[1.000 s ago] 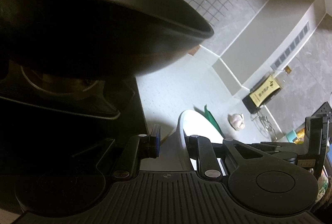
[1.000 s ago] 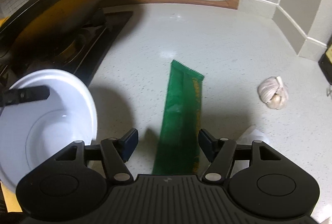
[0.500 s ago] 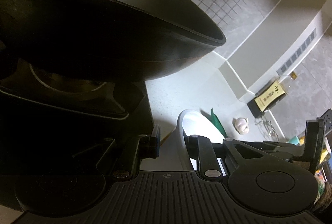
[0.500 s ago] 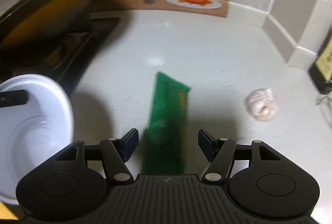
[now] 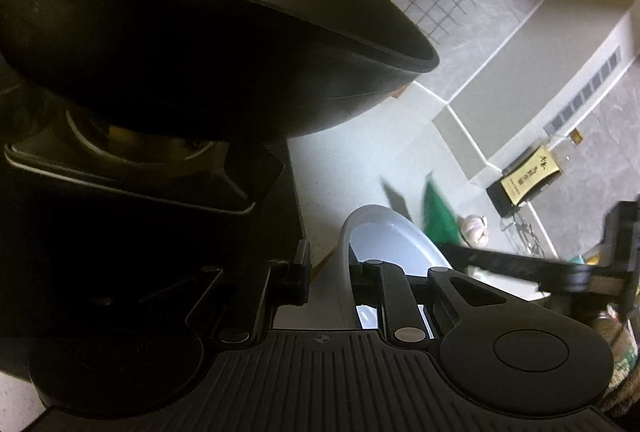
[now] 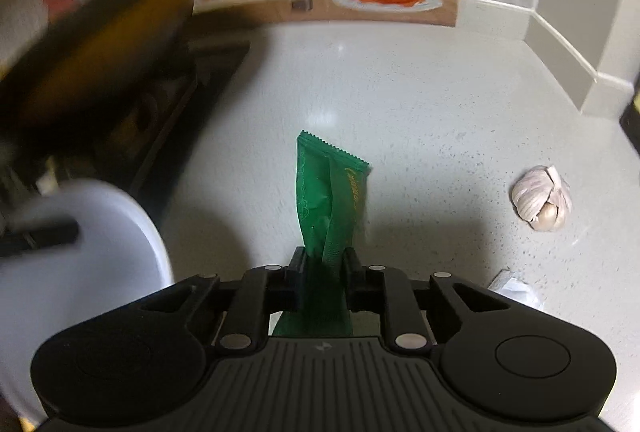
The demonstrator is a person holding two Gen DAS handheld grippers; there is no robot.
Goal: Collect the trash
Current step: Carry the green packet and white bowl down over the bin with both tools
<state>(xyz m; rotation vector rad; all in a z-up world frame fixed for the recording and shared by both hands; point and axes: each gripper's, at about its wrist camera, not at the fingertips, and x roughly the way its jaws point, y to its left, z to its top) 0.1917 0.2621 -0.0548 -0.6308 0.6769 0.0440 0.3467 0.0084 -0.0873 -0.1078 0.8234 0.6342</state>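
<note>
The right hand-held gripper (image 6: 323, 262) pinches the green wrapper (image 6: 330, 192); lift it clear of the surface, then across to the bowl (image 5: 384, 228) gripped by the left hand-held gripper (image 5: 328, 268).

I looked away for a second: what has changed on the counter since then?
The right hand-held gripper has closed on the green wrapper, pinching it so it buckles and lifts off the counter. The left hand-held gripper still grips the white bowl, and the garlic bulb has not moved.

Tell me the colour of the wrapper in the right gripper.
Green with gold lettering; the wrapper shows best in the right wrist view.
</note>
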